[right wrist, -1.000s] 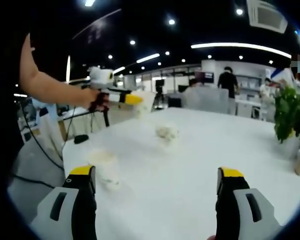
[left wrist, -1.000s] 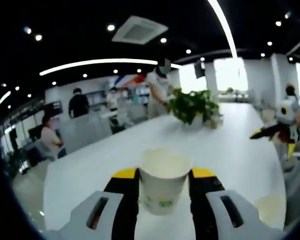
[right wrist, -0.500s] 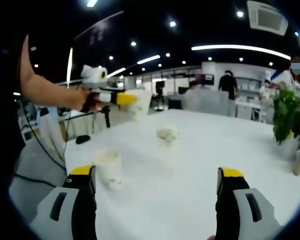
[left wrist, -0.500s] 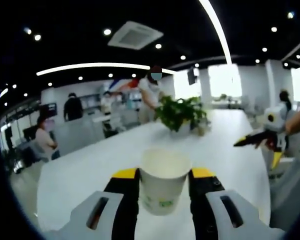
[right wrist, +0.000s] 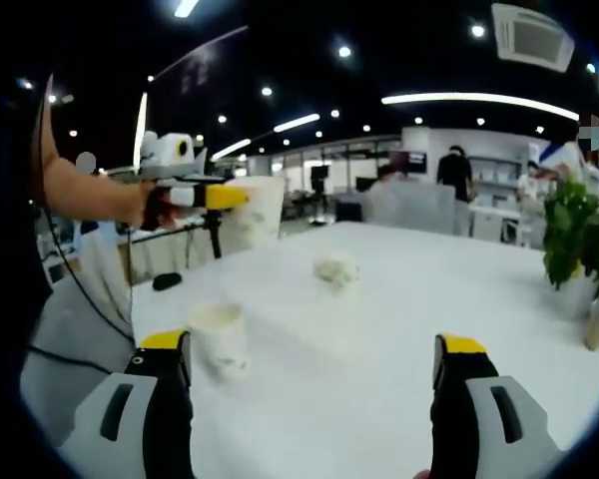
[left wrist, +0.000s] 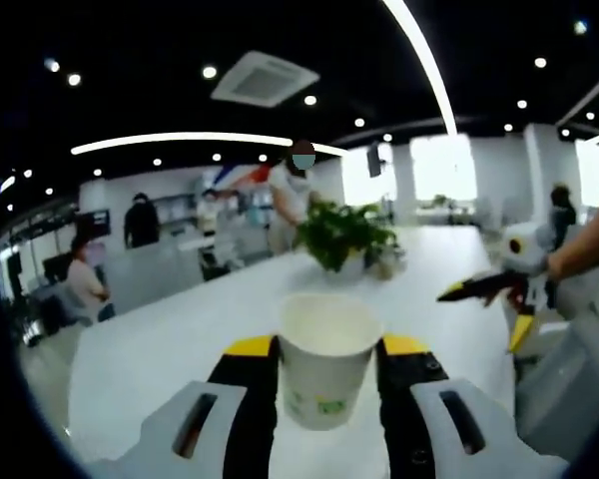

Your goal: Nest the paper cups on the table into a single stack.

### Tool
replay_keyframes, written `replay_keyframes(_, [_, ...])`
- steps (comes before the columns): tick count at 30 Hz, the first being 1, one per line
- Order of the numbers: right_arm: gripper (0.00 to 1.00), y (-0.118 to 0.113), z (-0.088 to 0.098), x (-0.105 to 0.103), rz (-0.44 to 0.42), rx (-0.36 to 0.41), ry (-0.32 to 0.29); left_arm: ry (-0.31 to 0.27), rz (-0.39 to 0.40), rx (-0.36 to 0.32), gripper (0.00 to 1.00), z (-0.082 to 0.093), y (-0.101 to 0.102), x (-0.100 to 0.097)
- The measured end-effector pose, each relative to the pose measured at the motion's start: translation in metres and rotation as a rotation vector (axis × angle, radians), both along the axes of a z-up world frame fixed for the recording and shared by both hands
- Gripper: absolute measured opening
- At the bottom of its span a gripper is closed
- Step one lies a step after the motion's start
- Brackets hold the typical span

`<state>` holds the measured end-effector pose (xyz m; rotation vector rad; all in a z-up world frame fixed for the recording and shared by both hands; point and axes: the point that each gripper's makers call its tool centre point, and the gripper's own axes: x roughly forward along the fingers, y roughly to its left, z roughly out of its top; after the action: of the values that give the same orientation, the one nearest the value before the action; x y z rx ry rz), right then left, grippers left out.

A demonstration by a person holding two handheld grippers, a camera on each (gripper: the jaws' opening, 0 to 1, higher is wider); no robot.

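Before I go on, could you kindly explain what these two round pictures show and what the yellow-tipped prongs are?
A person holds a two-jaw gripper in each hand; each carries a fisheye camera looking along its jaws. In the left gripper view, the left gripper clamps a white paper cup. In the right gripper view, the right gripper stands open and empty over the white table, where an upright paper cup and a farther cup wait. A potted green plant stands at the right.
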<state>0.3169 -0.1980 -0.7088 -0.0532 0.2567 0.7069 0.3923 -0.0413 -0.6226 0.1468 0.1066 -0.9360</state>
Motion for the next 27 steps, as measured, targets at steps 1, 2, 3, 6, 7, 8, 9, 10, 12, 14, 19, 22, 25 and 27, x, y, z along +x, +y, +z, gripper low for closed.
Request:
replay_keyframes(1, [1.00, 0.000, 0.000, 0.000, 0.001, 0.000, -0.001, 0.000, 0.000, -0.001, 0.36, 0.000, 0.000, -0.003])
replay_keyframes(2, [1.00, 0.000, -0.001, 0.000, 0.002, 0.001, -0.002, 0.000, -0.001, -0.001, 0.36, -0.001, -0.001, -0.006])
replay_keyframes(3, [1.00, 0.000, 0.000, 0.000, 0.003, 0.001, -0.003, -0.001, -0.003, 0.001, 0.36, -0.002, -0.001, -0.011])
replay_keyframes(6, [1.00, 0.002, -0.001, -0.001, 0.007, 0.001, -0.003, 0.004, -0.004, -0.007, 0.36, -0.003, -0.001, -0.019])
replay_keyframes(7, [1.00, 0.003, -0.002, -0.001, 0.009, 0.001, -0.003, 0.008, 0.000, -0.014, 0.36, -0.003, -0.001, -0.024])
replay_keyframes(8, [1.00, 0.003, -0.002, -0.001, 0.010, 0.002, -0.003, 0.015, 0.002, -0.023, 0.36, -0.004, -0.002, -0.028])
replay_keyframes(9, [1.00, 0.003, -0.002, -0.001, 0.010, 0.004, -0.003, 0.013, -0.003, -0.020, 0.36, -0.005, -0.004, -0.034])
replay_keyframes(10, [1.00, 0.003, -0.002, -0.001, 0.009, 0.006, -0.003, 0.011, -0.005, -0.018, 0.36, -0.007, -0.005, -0.037])
replay_keyframes(12, [0.99, 0.004, -0.003, -0.002, 0.009, 0.008, -0.002, 0.021, -0.002, -0.029, 0.36, -0.008, -0.005, -0.044])
replay_keyframes(14, [0.99, 0.005, -0.004, -0.003, 0.012, 0.008, 0.000, 0.023, 0.001, -0.029, 0.36, -0.010, -0.005, -0.047])
replay_keyframes(19, [0.99, 0.005, -0.005, -0.004, 0.013, 0.009, 0.002, 0.044, 0.012, -0.050, 0.36, -0.011, -0.003, -0.057])
replay_keyframes(22, [0.99, 0.004, -0.005, -0.004, 0.010, 0.010, 0.002, 0.050, 0.011, -0.060, 0.36, -0.012, -0.003, -0.066])
replay_keyframes(25, [0.99, 0.005, -0.006, -0.005, 0.010, 0.011, 0.003, 0.057, 0.008, -0.069, 0.36, -0.012, -0.005, -0.073])
replay_keyframes(27, [0.99, 0.005, -0.006, -0.005, 0.010, 0.011, 0.003, 0.057, 0.009, -0.070, 0.36, -0.014, -0.006, -0.076])
